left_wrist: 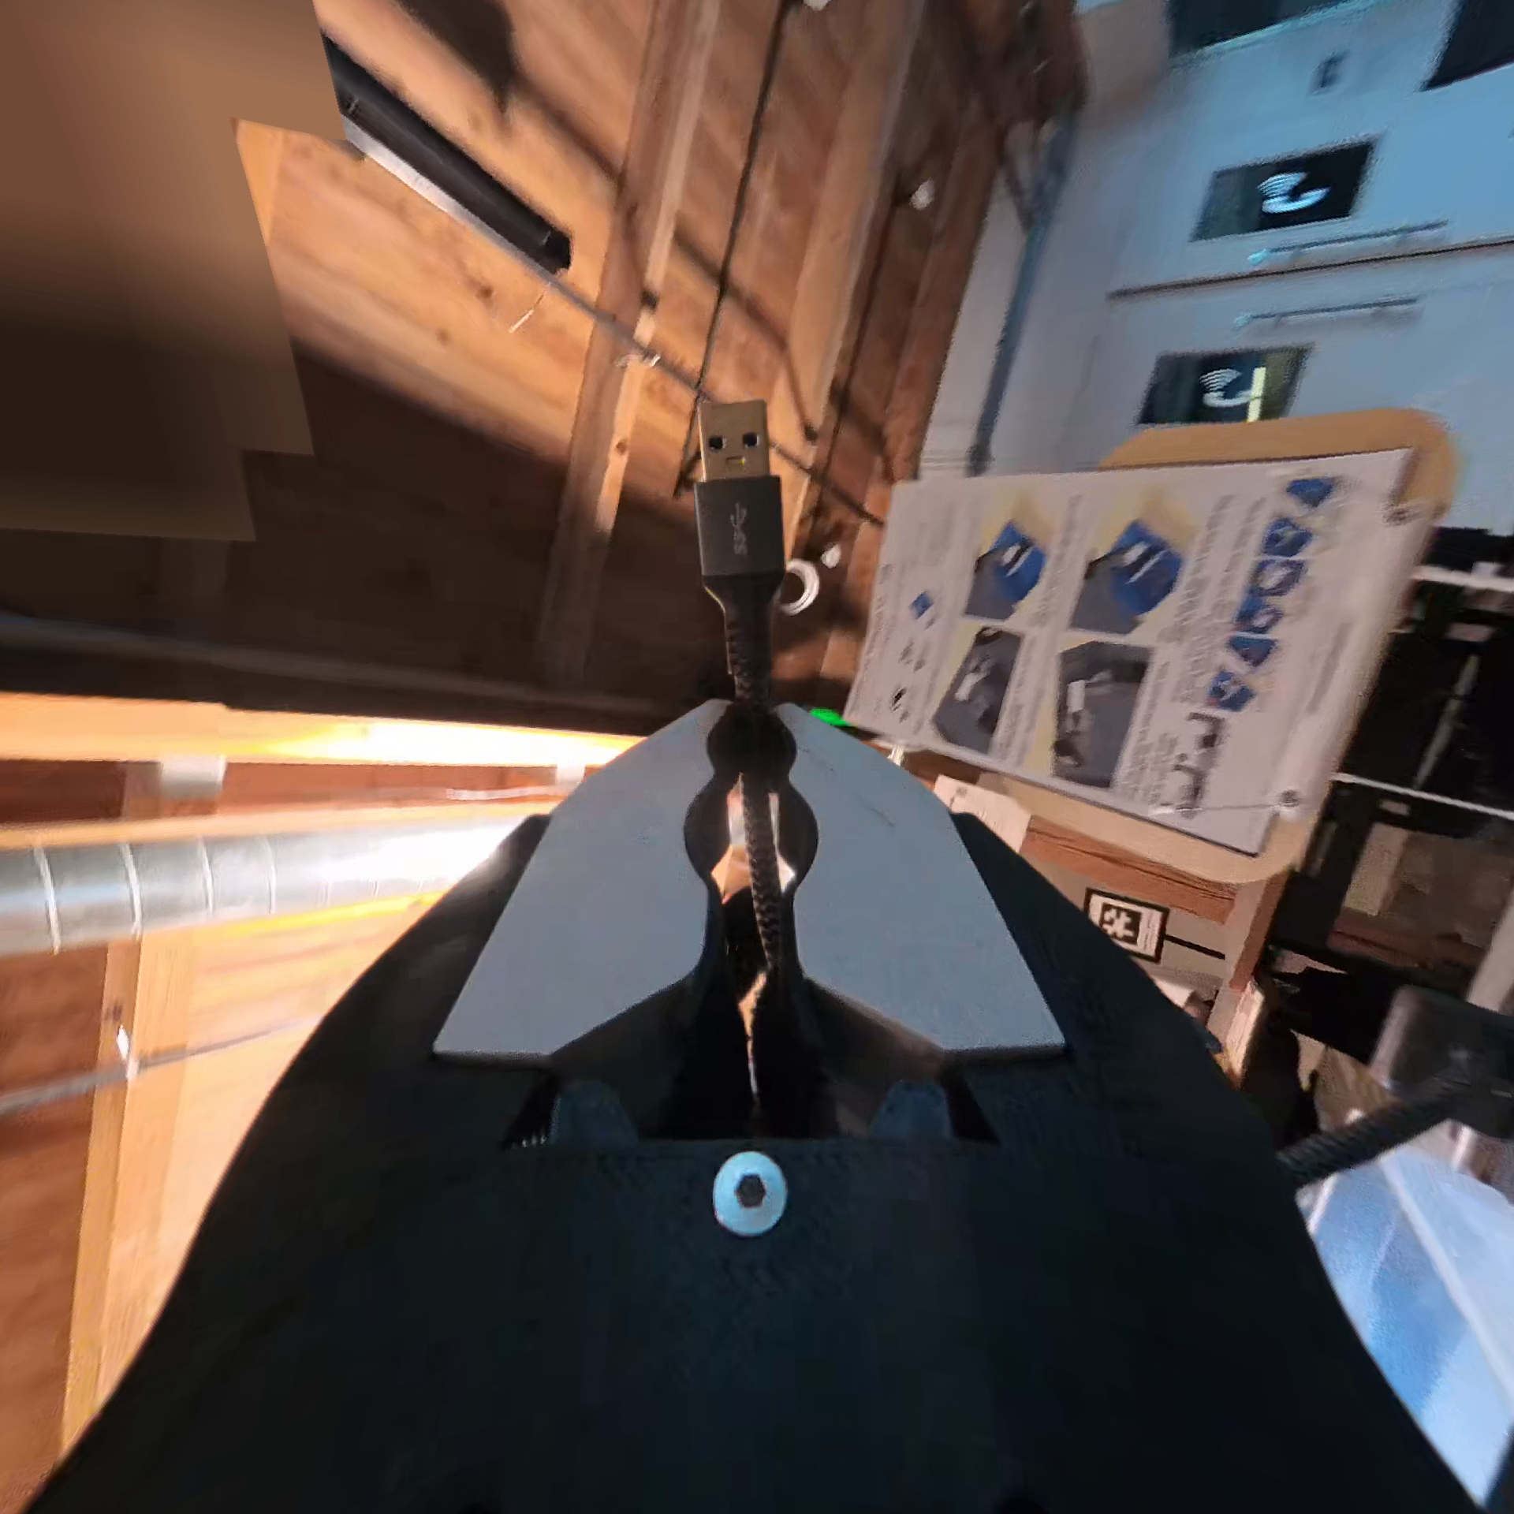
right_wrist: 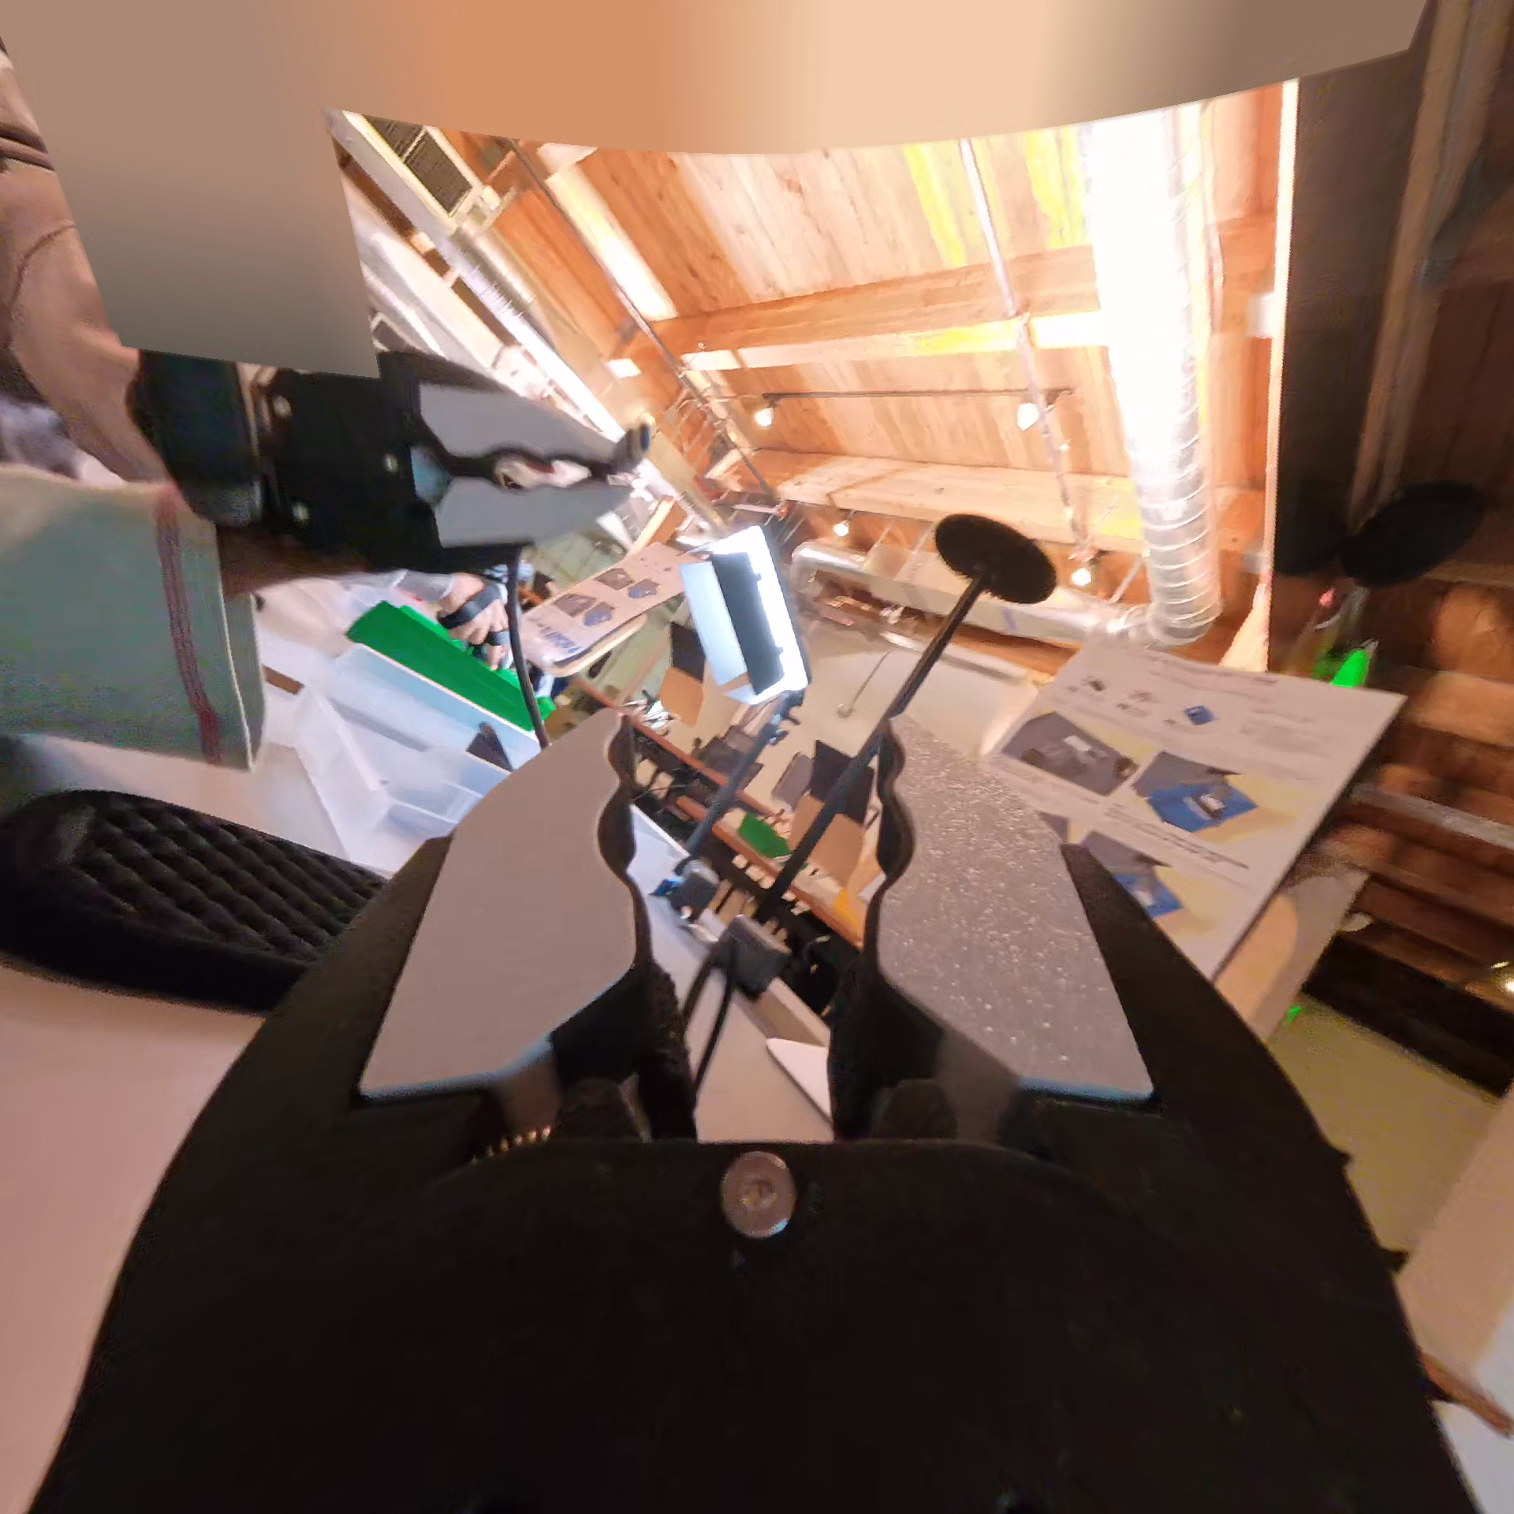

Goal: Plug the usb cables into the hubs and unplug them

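My left gripper [left_wrist: 750, 713] is shut on a black braided USB cable [left_wrist: 758, 827], pinching it just below the plug. The USB-A plug [left_wrist: 737, 491] stands up past the fingertips, pointed toward the wooden ceiling. The cable runs back between the fingers. My right gripper [right_wrist: 754, 737] is open and empty, raised above the white table [right_wrist: 106, 1106]. The left gripper also shows in the right wrist view [right_wrist: 623, 467] at the upper left, held by a hand, with the cable [right_wrist: 520, 655] hanging down from it. No hub is in view.
A black mesh pad [right_wrist: 164, 885] lies on the table at left. Clear plastic bins [right_wrist: 393, 737] and a green box [right_wrist: 442, 664] stand behind. A poster board [right_wrist: 1188, 786] leans at right, also in the left wrist view [left_wrist: 1147, 639]. A lamp on a stand [right_wrist: 745, 614] rises behind.
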